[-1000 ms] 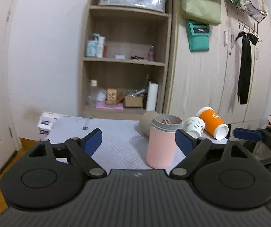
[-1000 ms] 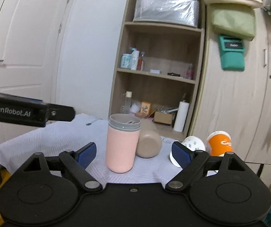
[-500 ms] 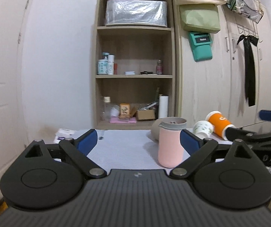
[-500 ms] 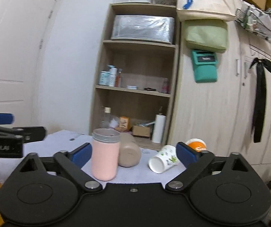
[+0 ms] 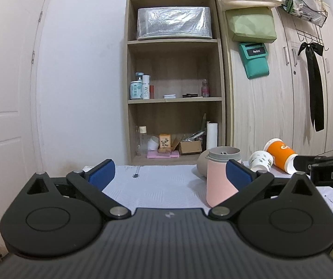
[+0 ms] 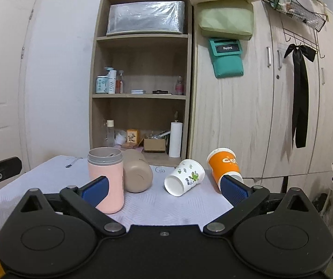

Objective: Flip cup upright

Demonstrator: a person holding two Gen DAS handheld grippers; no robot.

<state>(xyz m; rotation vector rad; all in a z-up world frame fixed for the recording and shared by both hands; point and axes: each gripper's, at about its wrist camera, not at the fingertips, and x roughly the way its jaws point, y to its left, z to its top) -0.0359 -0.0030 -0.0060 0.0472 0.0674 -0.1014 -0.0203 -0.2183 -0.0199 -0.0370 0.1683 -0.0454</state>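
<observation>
A pink cup with a grey rim stands upright on the white tablecloth. A beige cup lies on its side just behind it. A white paper cup with green leaves and an orange paper cup also lie on their sides to the right. My right gripper is open and empty, near the table's front edge. My left gripper is open and empty, left of the pink cup. The white cup and orange cup show at right there.
A wooden shelf unit with bottles and boxes stands behind the table, beside a tall wardrobe. A white door is at the left. The right gripper's body shows in the left wrist view.
Both grippers have pulled back and away from the cups, which now look smaller and farther. The pink cup stands where it stood. Both jaws stay open.
</observation>
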